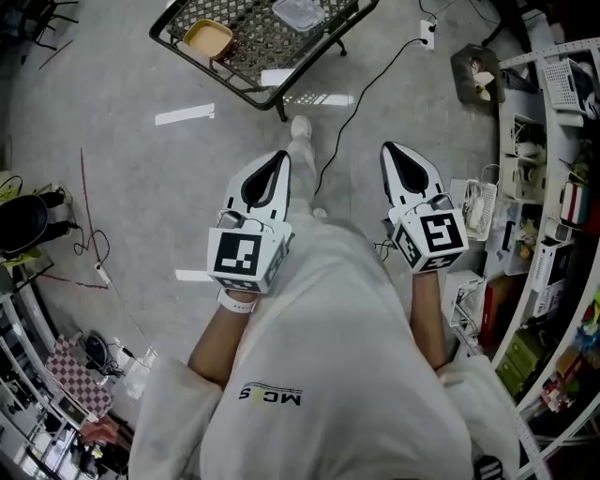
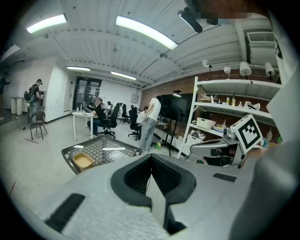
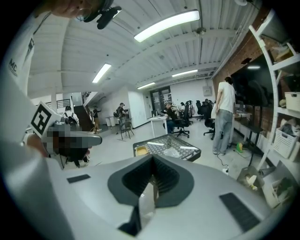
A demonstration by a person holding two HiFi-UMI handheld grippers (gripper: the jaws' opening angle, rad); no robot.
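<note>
1. Your left gripper (image 1: 279,161) sits left of centre in the head view. The left gripper view shows its jaws closed tip to tip, with nothing between them.
2. Your right gripper (image 1: 392,152) sits right of centre, level with the left one and well apart from it. The right gripper view shows its jaws also pressed together and empty.
3. Both grippers hang over bare grey floor and touch nothing.
4. The black mesh table (image 1: 246,92) stands at the top centre of the head view, well ahead of both tips.
5. A tan tub (image 1: 208,37) sits near the table's left corner. A clear tub (image 1: 298,11) lies at the frame's upper edge.
6. A black cable (image 1: 366,84) runs across the floor between the table and your right gripper.
7. Cluttered white shelving (image 1: 553,141) fills the right edge.
</note>
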